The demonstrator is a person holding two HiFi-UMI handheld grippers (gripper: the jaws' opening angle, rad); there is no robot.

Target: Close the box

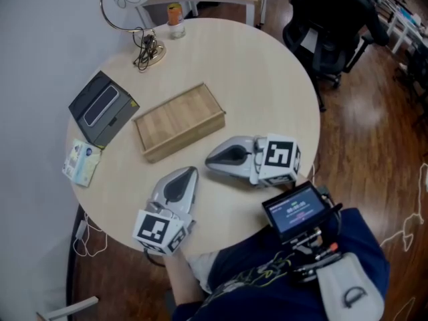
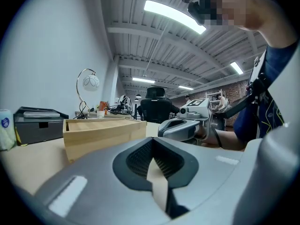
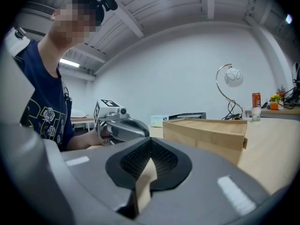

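left hand-held gripper (image 1: 190, 172) closed | right hand-held gripper (image 1: 209, 159) closed | wooden box (image 1: 188, 141) contents unseen

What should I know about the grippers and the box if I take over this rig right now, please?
Left gripper: jaws together, nothing between them, lying on the table near the person's edge.
Right gripper: jaws together, empty, lying on the table beside the left one.
Wooden box: mid-table, just beyond both gripper tips; neither touches it.
Done: unclear. No raised lid shows, and I cannot tell whether the flat top is a lid or the open inside.
Left: check the box first, and close it if it is open.
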